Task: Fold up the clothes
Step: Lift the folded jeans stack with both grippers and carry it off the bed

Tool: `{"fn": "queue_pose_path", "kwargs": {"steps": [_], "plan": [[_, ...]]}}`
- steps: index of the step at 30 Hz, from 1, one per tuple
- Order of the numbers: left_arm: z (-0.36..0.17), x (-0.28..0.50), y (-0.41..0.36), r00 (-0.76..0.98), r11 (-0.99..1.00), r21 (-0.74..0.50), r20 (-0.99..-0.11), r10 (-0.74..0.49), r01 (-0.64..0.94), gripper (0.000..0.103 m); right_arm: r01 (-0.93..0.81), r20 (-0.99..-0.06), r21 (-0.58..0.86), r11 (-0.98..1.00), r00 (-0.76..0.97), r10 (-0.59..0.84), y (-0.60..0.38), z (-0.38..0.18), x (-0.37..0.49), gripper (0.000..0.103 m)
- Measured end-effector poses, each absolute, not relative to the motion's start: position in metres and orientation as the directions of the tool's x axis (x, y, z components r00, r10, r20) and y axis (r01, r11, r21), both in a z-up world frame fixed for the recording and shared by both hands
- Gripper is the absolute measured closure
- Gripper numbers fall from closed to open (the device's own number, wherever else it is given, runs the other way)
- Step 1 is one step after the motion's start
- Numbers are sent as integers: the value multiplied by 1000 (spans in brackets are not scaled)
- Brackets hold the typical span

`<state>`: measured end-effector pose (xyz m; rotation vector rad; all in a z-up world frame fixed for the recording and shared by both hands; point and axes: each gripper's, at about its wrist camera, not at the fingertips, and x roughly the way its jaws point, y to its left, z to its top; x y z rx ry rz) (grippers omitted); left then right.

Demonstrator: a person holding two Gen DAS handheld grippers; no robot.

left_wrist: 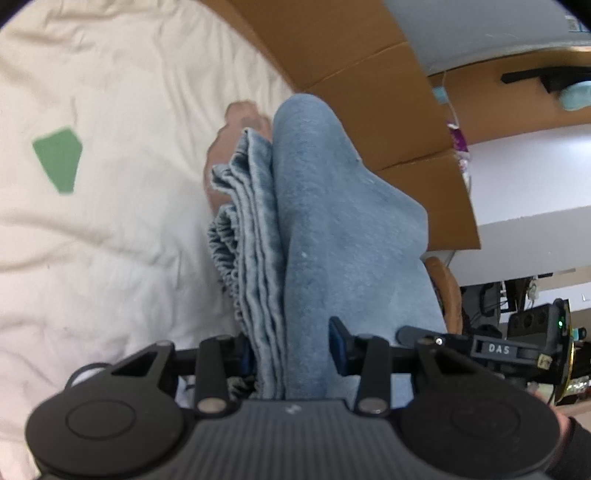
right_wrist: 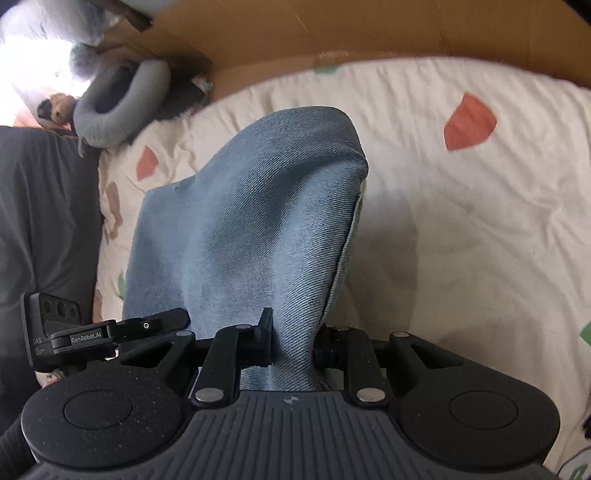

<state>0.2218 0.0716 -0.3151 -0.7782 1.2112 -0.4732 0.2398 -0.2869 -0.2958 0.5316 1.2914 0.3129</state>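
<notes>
Both your grippers, left gripper [left_wrist: 291, 354] and right gripper [right_wrist: 291, 343], are clamped on the blue denim garment [right_wrist: 251, 229], lifted above the cream bedsheet [right_wrist: 461, 229]. The stacked layers [left_wrist: 251, 236] (several, loosely bunched) could slip apart if one grip eases. Its long axis runs away from you, toward the cardboard [right_wrist: 332, 33].

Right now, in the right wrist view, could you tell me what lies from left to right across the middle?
Dark grey fabric → blue denim garment → cream patterned bedspread.
</notes>
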Motion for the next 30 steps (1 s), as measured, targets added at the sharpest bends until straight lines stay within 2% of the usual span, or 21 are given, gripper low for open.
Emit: {"fn": "queue_pose_path", "kwargs": {"steps": [15, 30], "plan": [[-199, 233, 13, 321, 751, -659, -717, -618, -26, 62, 61, -796, 545, 836, 351, 494, -292, -175, 223, 84], [-119, 215, 0, 384, 765, -644, -704, -598, 10, 63, -13, -776, 525, 851, 404, 485, -303, -82, 208, 84]]}}
